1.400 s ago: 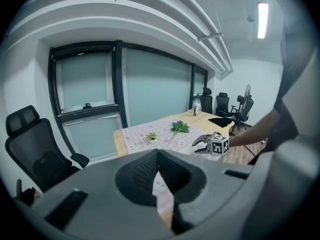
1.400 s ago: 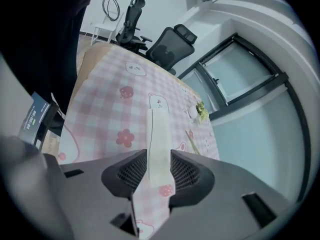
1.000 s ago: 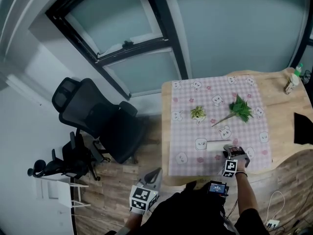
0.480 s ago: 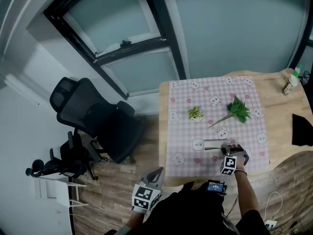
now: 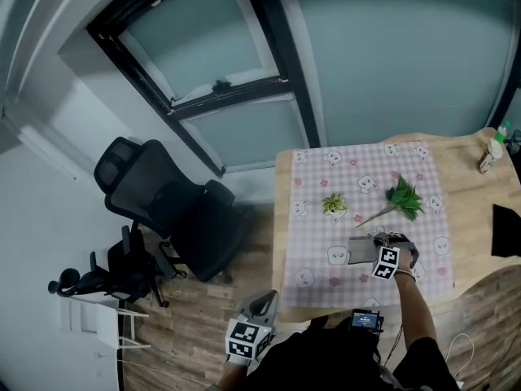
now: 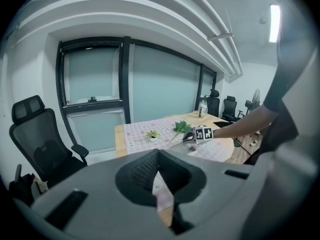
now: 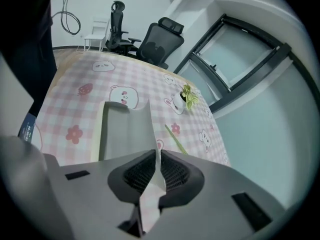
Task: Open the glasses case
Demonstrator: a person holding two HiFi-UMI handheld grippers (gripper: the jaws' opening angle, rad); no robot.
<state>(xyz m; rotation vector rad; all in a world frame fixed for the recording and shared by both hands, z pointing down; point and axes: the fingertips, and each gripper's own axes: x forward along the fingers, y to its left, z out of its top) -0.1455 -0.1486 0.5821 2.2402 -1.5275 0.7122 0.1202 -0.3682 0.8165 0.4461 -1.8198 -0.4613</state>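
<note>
The grey glasses case [image 5: 361, 251] lies on the pink checked tablecloth [image 5: 317, 239] near the table's front edge. In the right gripper view its body [image 7: 117, 131] lies flat while its thin flap [image 7: 151, 134] stands up from it, running back between my jaws. My right gripper [image 5: 381, 243] [image 7: 155, 160] is closing, with its pads pressed on that flap. My left gripper [image 5: 264, 303] [image 6: 158, 153] hangs off the table's near-left corner above the floor, jaws together and holding nothing.
A small potted plant [image 5: 333, 204] and a green leafy sprig [image 5: 402, 197] lie on the cloth beyond the case. A bottle [image 5: 492, 149] and a black object [image 5: 506, 230] sit at the table's right. A black office chair [image 5: 163, 206] stands left of the table.
The right gripper's jaws closed on the case's flap and moved away from the table's front edge, lifting the flap off the body. The left gripper stayed put.
</note>
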